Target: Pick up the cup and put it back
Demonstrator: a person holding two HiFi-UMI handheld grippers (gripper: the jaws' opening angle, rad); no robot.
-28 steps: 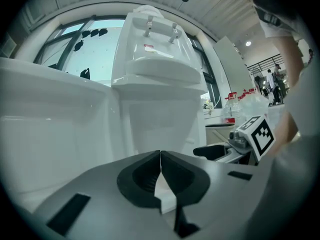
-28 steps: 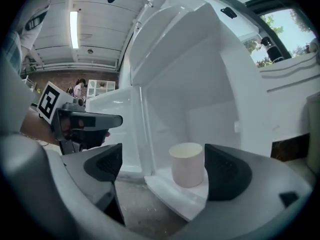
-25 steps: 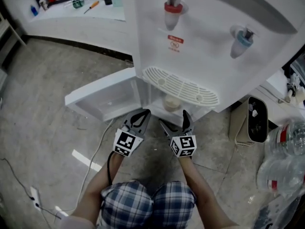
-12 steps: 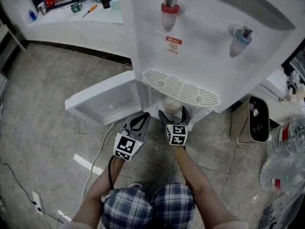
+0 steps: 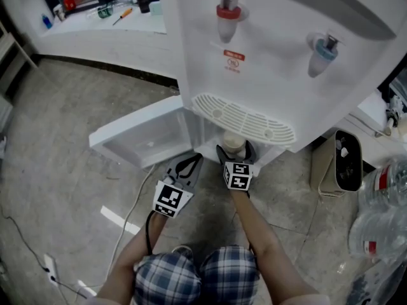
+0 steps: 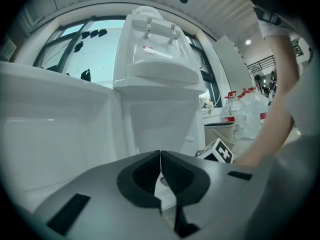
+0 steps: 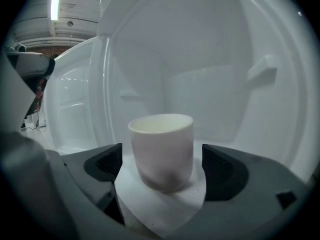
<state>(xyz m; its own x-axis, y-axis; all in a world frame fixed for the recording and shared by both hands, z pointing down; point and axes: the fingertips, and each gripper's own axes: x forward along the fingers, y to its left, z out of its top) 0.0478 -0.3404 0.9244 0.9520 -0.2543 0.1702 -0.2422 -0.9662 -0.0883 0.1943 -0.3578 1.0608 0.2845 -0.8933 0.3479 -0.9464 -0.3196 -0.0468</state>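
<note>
Reaching into the open lower compartment of the water dispenser (image 5: 273,62), the right gripper (image 5: 234,150) has its jaws spread wide, one on each side of the small white cup (image 7: 162,154). In the right gripper view there is a gap on both sides, so neither pad touches the cup. The cup stands upright on the compartment floor (image 7: 165,206), roughly centred between the jaws, with the compartment's back wall close behind it. The left gripper (image 6: 160,159) hangs just outside, near the swung-open cabinet door (image 5: 137,132); its jaws are pressed together with nothing between them.

The likeliest trouble is an uneven close. If one pad reaches the cup first, it will probably push the smooth cup sideways or rock it onto its edge before the other pad arrives. The pads also sit low on the cup's rounded lower body, so a squeeze there could let it squirt upward or slip once lifted. A grip a little higher on the straighter wall looks safer.

Room is tight as well. The drip tray (image 5: 245,118) overhangs the opening, so a steep lift could knock the rim against the compartment ceiling. Driving further in could push the cup against the back wall. A wide swing on the way out could catch the door or the idle left gripper.
</note>
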